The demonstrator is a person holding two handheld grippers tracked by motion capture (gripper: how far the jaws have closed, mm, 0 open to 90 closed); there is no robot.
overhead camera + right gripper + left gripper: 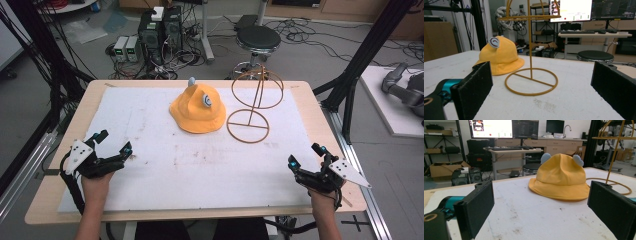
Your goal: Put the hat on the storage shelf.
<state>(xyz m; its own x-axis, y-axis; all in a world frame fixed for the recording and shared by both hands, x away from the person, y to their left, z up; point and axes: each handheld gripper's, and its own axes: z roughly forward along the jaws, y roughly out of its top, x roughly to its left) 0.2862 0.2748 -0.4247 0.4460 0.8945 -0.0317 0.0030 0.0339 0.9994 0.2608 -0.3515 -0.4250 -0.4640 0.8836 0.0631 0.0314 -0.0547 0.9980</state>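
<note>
At the near edge of the table (60, 200), the person's two hands come in from below, each holding a gripper low over the white mat (175, 165). On the near left, the left gripper (114, 142) points toward the middle of the mat, its jaws spread wide with nothing between them; in the left gripper view the two black pads stand far apart at either side, bare mat between. On the near right, the right gripper (306, 154) mirrors it, jaws likewise wide and empty, and the right gripper view shows the same broad gap over the mat. A grey three-cornered plate sits on top of each.

Farther out, past a stretch of scuffed mat, the yellow bucket hat (198, 109) lies brim-down near the far middle of the mat, well apart from both grippers. It carries two small blue-grey ears near the crown, one marked with a dark swirl. Just beside it, to its right in the high view, stands the yellow wire hat stand (252, 102): a ring base flat on the mat, a thin upright post, and a domed wire cage on top. The hat's brim lies close to the ring base; whether they touch cannot be told.

Beyond the table, a black round stool (258, 37) stands on the floor among cables and computer boxes.
</note>
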